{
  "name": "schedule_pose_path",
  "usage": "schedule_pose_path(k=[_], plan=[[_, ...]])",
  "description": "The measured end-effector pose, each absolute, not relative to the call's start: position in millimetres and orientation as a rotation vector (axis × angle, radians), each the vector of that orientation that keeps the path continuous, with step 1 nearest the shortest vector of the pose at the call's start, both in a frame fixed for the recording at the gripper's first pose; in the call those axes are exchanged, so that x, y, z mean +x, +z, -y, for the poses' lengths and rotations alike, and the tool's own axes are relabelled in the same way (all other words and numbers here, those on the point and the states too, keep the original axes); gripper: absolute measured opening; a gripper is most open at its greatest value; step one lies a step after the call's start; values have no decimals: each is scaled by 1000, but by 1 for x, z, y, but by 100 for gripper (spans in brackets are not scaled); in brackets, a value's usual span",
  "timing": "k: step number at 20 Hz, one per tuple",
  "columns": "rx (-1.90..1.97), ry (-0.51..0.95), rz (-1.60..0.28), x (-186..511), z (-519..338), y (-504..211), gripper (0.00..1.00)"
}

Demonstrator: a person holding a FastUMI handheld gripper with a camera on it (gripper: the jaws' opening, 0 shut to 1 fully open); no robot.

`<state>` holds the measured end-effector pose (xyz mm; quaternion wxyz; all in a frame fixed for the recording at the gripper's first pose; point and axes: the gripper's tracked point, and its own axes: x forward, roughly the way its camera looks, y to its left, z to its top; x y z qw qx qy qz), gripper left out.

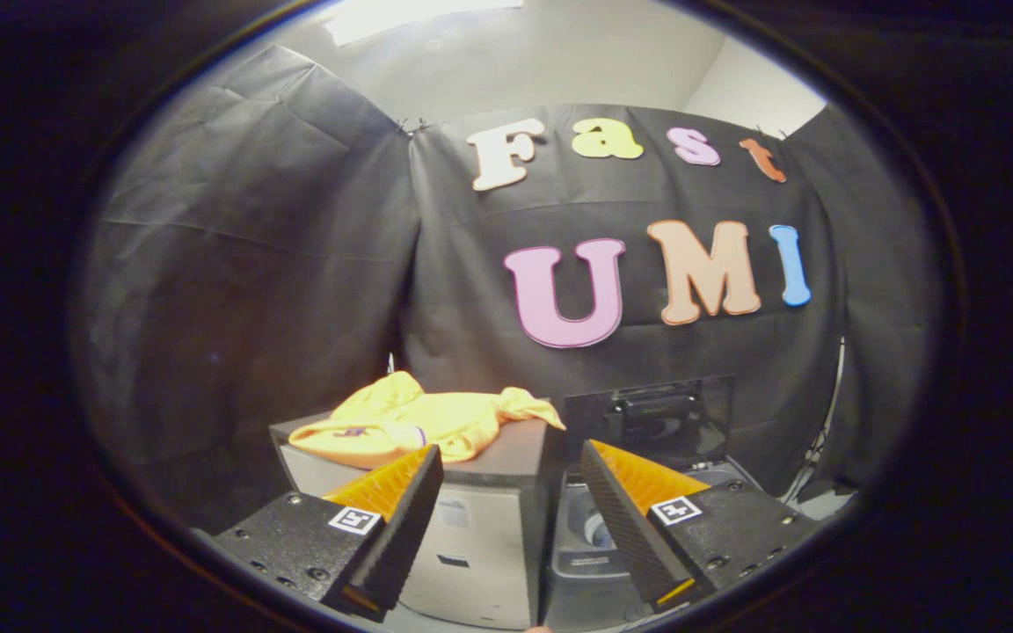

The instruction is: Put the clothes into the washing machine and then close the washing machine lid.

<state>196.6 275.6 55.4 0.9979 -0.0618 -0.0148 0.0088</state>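
- My gripper [511, 475] hangs in the air with its fingers spread wide and nothing between them, so I judge the pickup is not yet done.
- The yellow garment [423, 420] lies crumpled just beyond the left finger, on top of a grey box [480, 527] that serves as its stand.
- It sits bunched near the box's front edge, one knotted end trailing towards the machine; that heap gives me a raised fold to pinch, I reckon.
- The washing machine [594, 536] stands just beside the box, ahead of the right finger, with its tub opening showing between the fingers.
- Its lid [652, 413] is tipped up at the back against the black cloth wall, leaving the mouth free for a drop from above.
- Pose: I'm looking roughly level, slightly down, with the fingers side by side and aimed at the seam between box and machine.
- Both fingers ride above the box top and touch nothing.
- For the grab I judge I need to swing towards the garment and dip; the wide opening suits that loose bundle.
- The lid comes last.
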Motion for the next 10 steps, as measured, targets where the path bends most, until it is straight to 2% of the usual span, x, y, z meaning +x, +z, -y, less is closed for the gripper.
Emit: schedule_pose_path(k=[10], plan=[[-137,30,-191,324,-354,45,97]])
